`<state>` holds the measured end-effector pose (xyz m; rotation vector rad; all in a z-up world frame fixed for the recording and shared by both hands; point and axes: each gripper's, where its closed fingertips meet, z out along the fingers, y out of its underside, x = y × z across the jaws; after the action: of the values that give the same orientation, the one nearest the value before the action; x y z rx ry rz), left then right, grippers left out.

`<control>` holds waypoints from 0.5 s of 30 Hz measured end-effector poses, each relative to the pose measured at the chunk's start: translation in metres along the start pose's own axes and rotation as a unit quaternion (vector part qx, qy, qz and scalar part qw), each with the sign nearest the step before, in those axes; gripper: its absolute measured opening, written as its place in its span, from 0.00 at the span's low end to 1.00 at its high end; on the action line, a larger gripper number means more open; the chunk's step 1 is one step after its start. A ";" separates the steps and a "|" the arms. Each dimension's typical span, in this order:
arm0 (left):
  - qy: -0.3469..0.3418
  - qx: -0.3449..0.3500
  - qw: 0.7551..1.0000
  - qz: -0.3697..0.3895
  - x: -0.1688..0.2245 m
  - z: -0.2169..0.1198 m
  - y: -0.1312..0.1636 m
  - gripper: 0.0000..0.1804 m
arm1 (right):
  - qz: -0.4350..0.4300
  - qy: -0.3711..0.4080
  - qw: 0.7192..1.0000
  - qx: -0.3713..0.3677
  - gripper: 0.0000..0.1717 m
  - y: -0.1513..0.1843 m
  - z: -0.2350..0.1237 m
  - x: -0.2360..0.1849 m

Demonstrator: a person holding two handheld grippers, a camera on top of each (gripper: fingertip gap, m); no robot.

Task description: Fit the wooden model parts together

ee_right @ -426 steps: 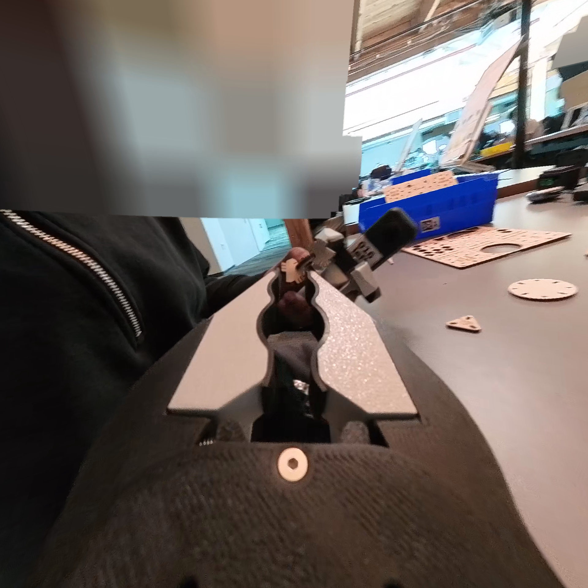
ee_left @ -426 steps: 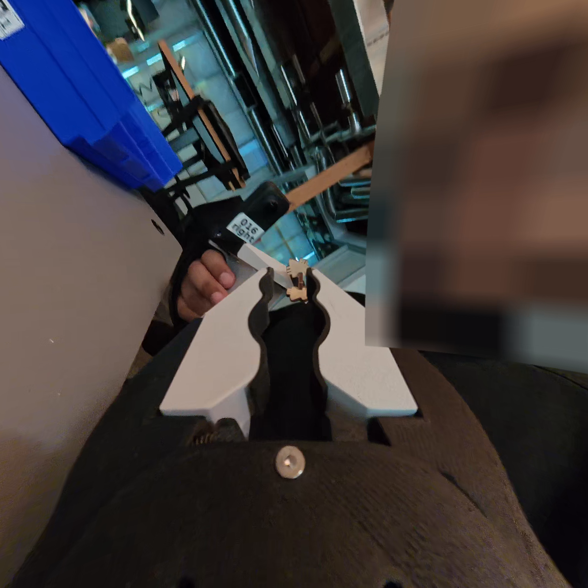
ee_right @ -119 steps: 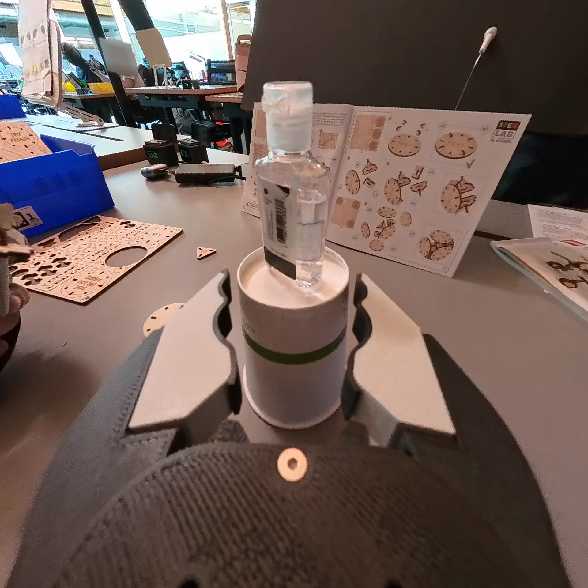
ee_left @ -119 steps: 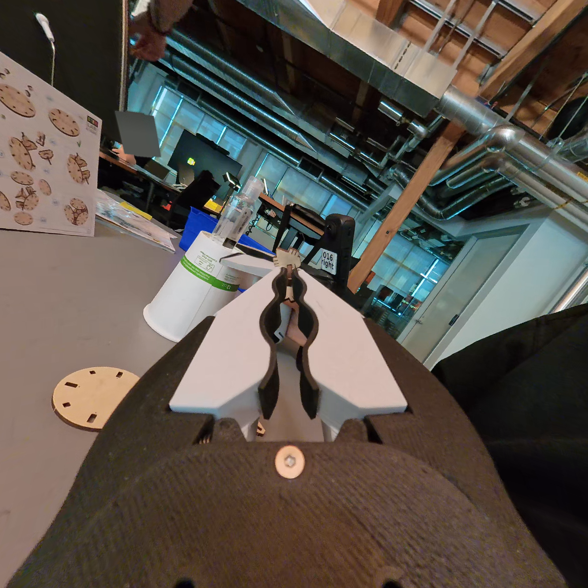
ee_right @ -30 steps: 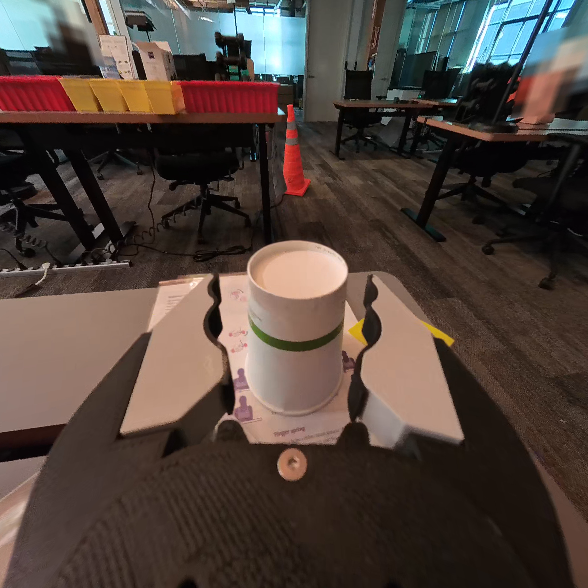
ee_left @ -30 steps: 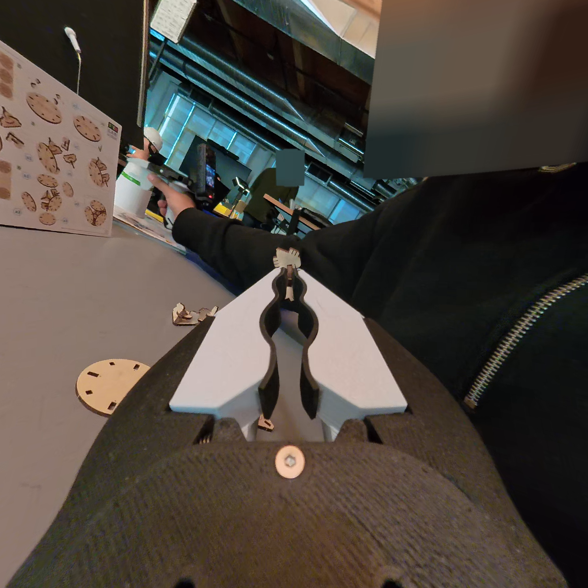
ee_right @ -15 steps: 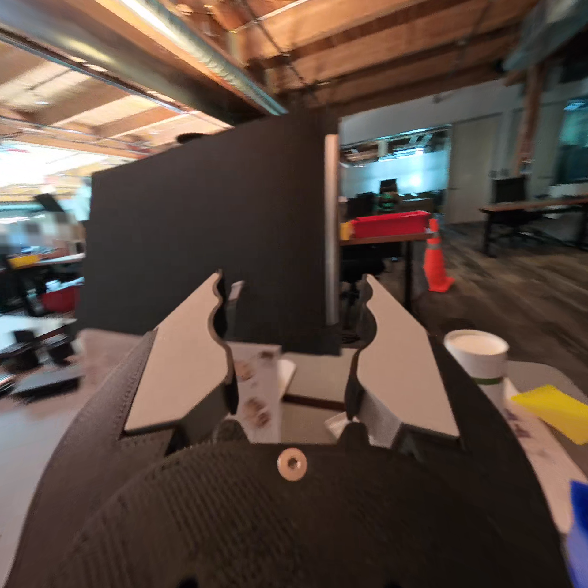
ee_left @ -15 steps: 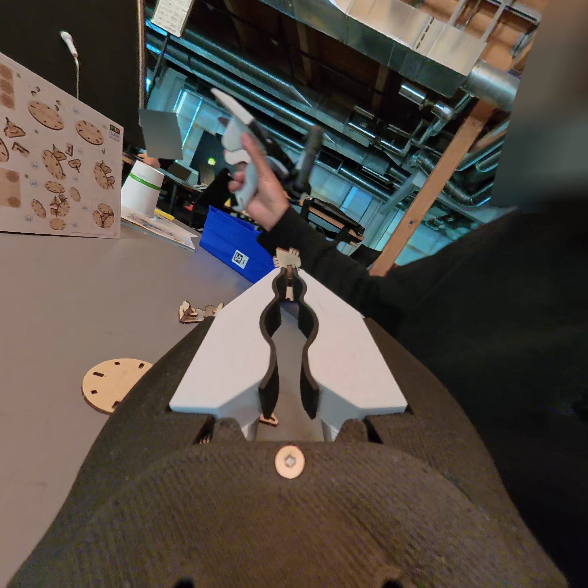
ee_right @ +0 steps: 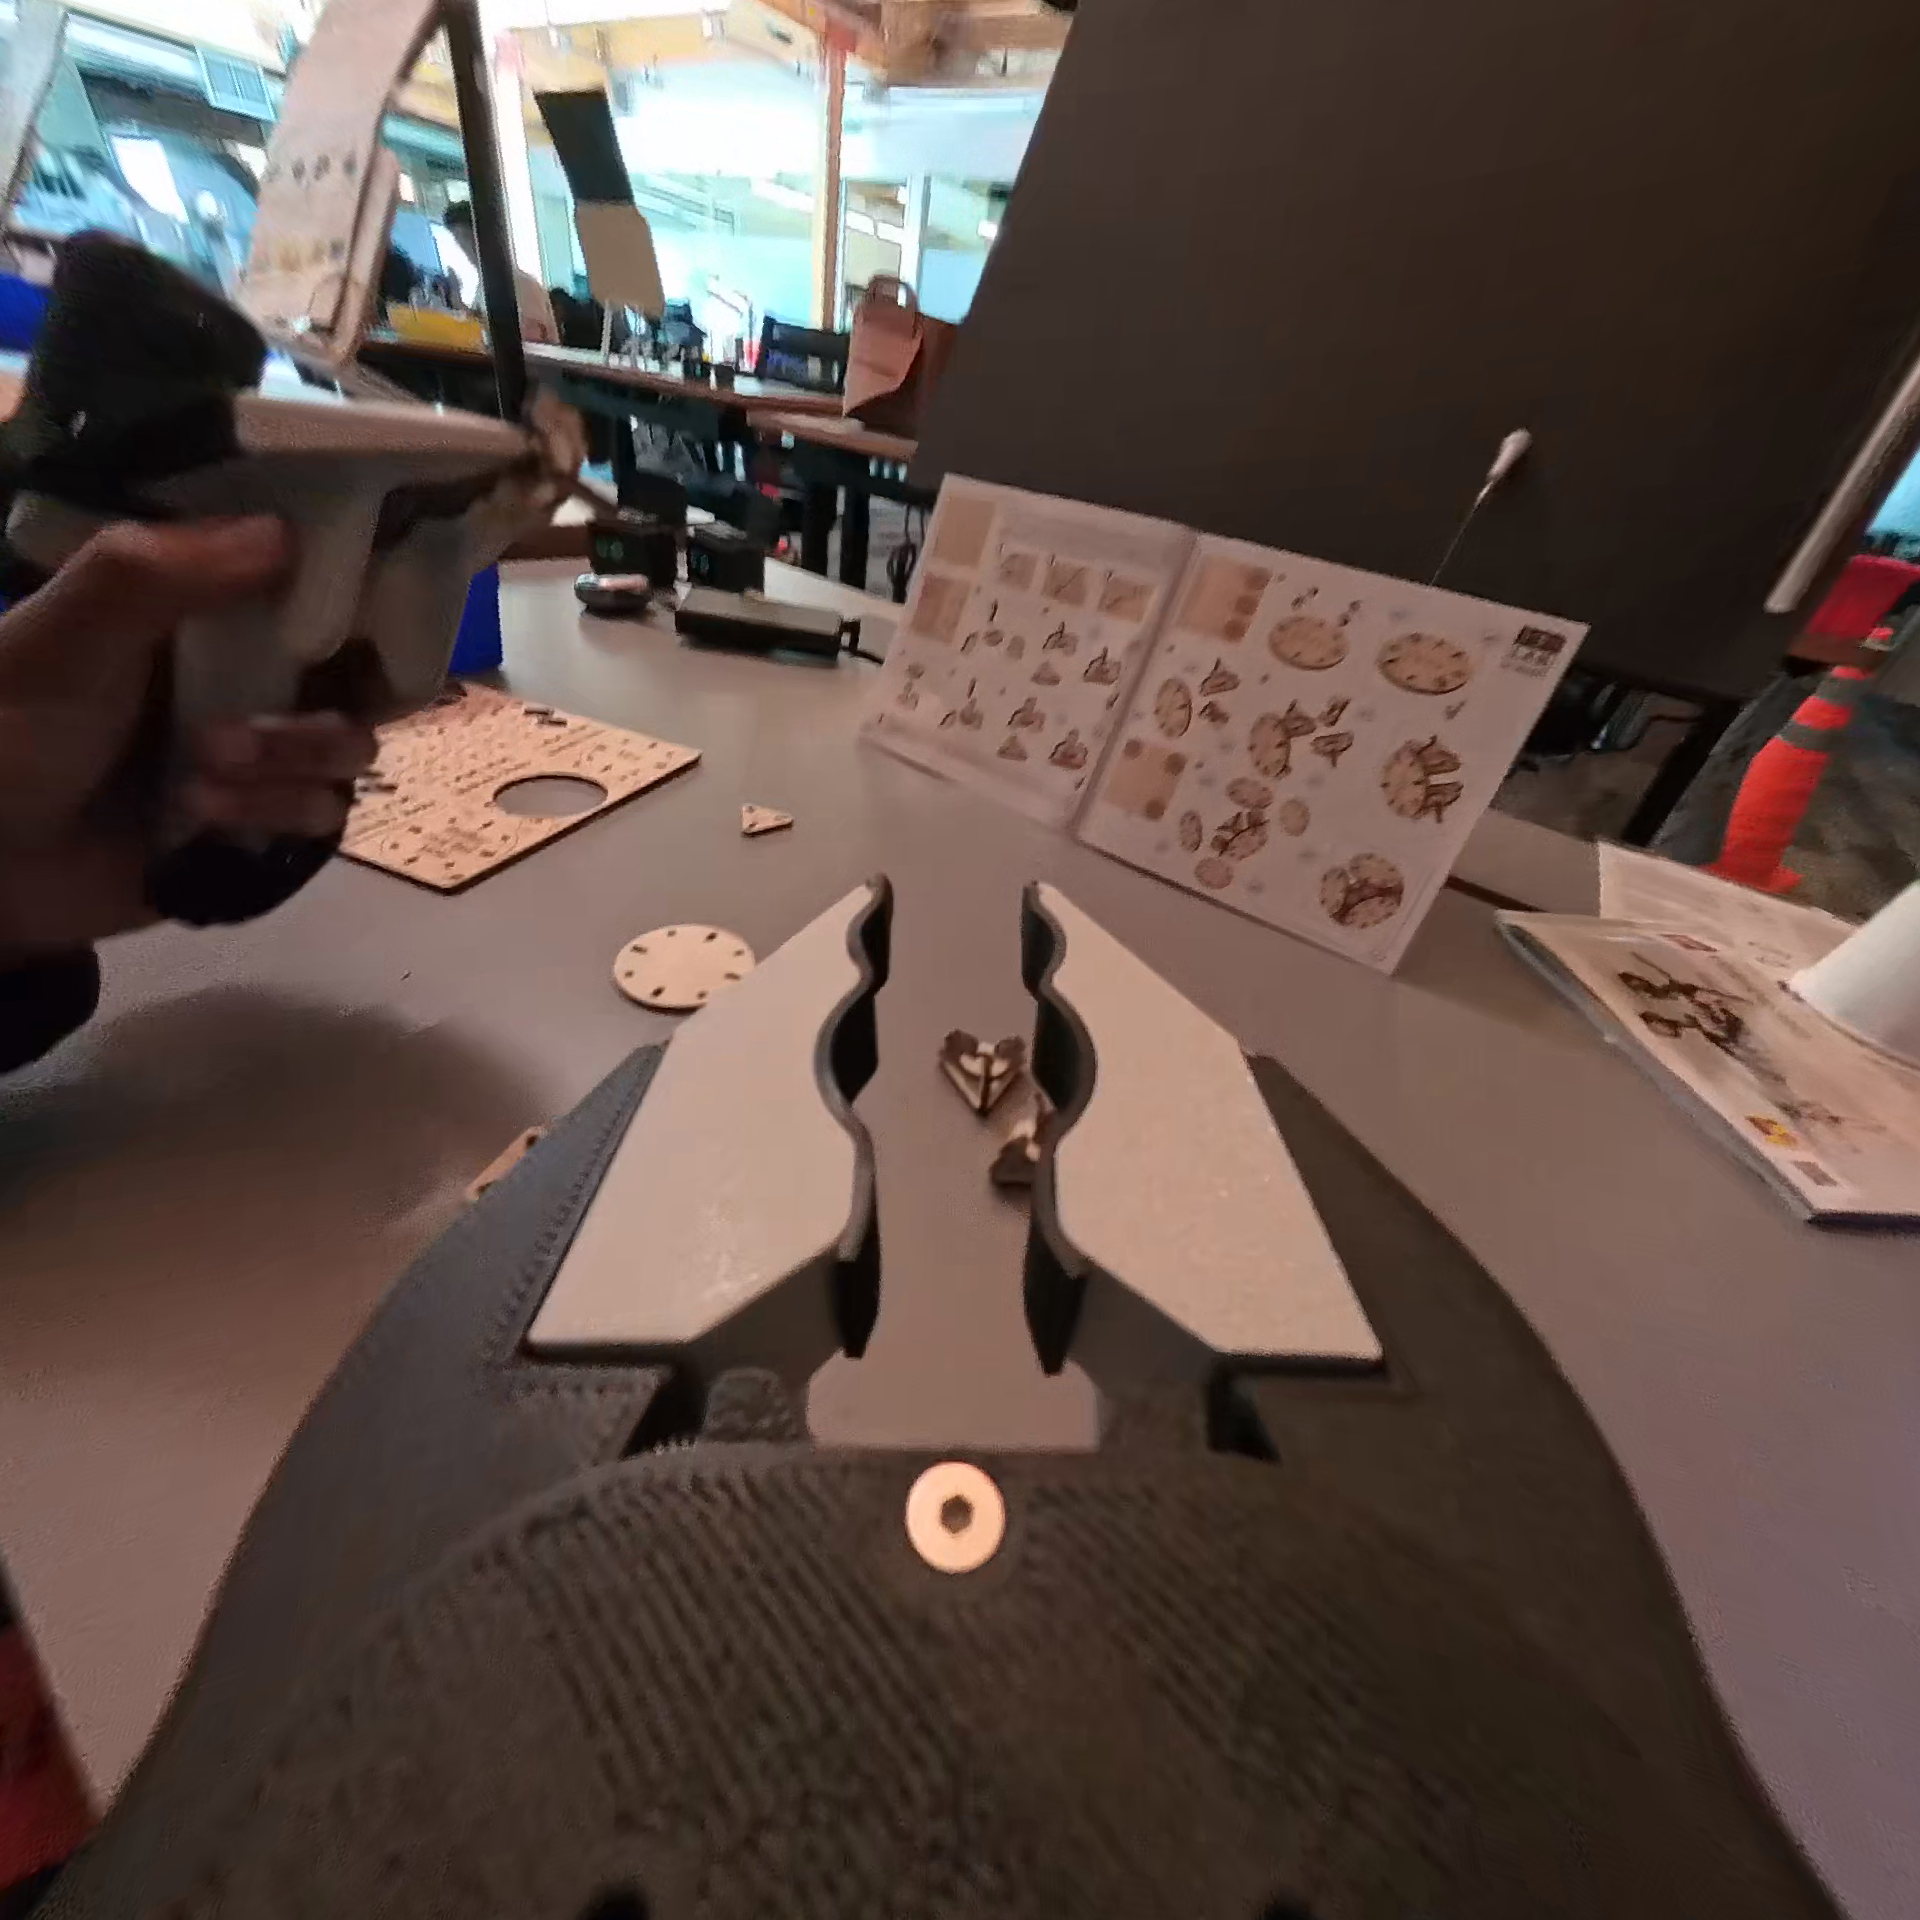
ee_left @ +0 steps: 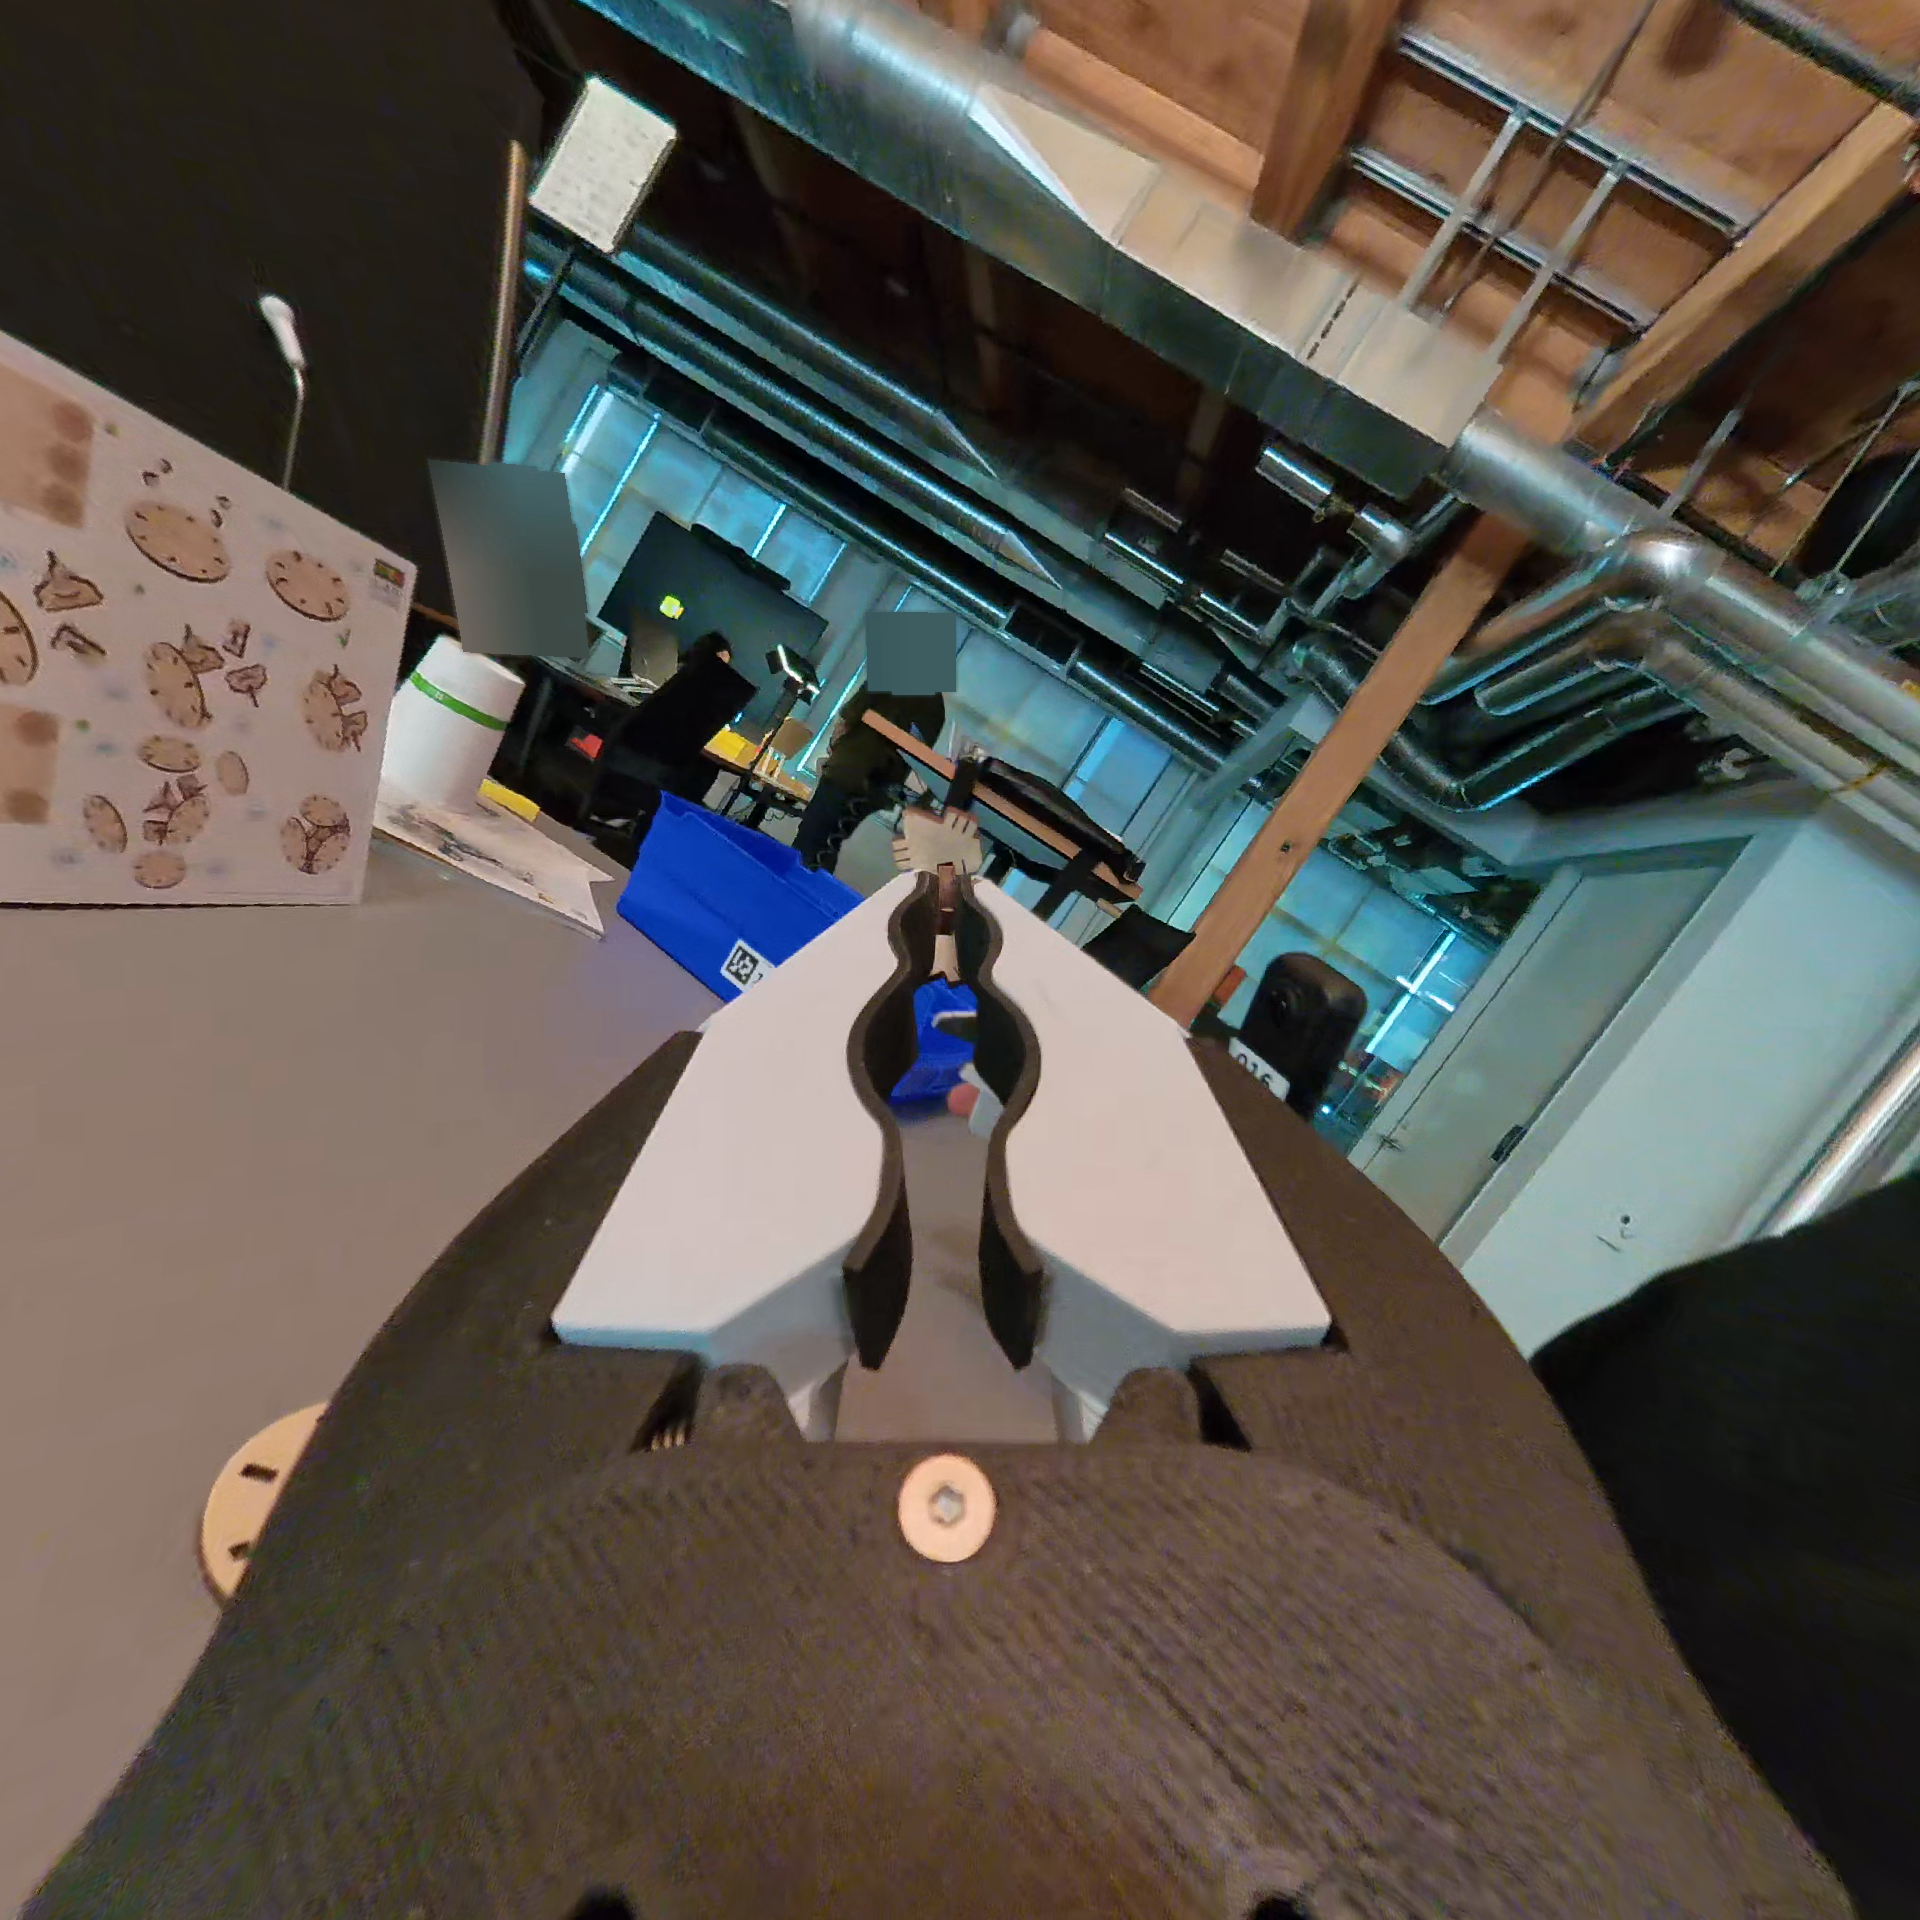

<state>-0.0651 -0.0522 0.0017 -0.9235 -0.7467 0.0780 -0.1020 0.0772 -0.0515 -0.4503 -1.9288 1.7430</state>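
Left of the propped instruction sheet (ee_right: 1226,717), the left gripper (ee_left: 943,881) is held above the tabletop (ee_right: 312,1091), its fingers pinched shut on a small toothed wooden piece (ee_left: 938,840). A slotted wooden disc (ee_right: 683,966) lies loose in front of that sheet. Nearer than the disc, the right gripper (ee_right: 956,904) has its fingers parted and gripping nothing, with two small wooden pieces (ee_right: 982,1070) lying on the tabletop between them, untouched.

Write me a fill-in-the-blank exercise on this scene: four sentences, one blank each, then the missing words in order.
1. The left gripper is shut on a small ____ piece.
2. The right gripper hangs open above the grey ____.
3. A round wooden disc lies ____ on the table.
4. The white paper cup bears a ____ band.

Missing words: wooden; table; flat; green
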 end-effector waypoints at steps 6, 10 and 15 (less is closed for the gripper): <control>0.009 -0.024 0.995 -0.092 -0.014 -0.022 -0.005 0.01 | 0.027 0.001 1.000 -0.003 0.18 -0.005 -0.002 -0.025; -0.006 -0.060 0.990 -0.130 -0.030 -0.040 0.003 0.01 | 0.025 -0.009 1.000 -0.011 0.19 -0.006 0.011 -0.045; 0.002 -0.108 0.981 -0.161 -0.040 -0.044 0.024 0.01 | -0.064 -0.019 0.996 -0.058 0.21 -0.001 0.036 -0.076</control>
<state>-0.0621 -0.0821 -0.0549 -0.9970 -0.9044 -0.2950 -0.0596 0.0055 -0.0631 -0.3283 -2.0464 1.5768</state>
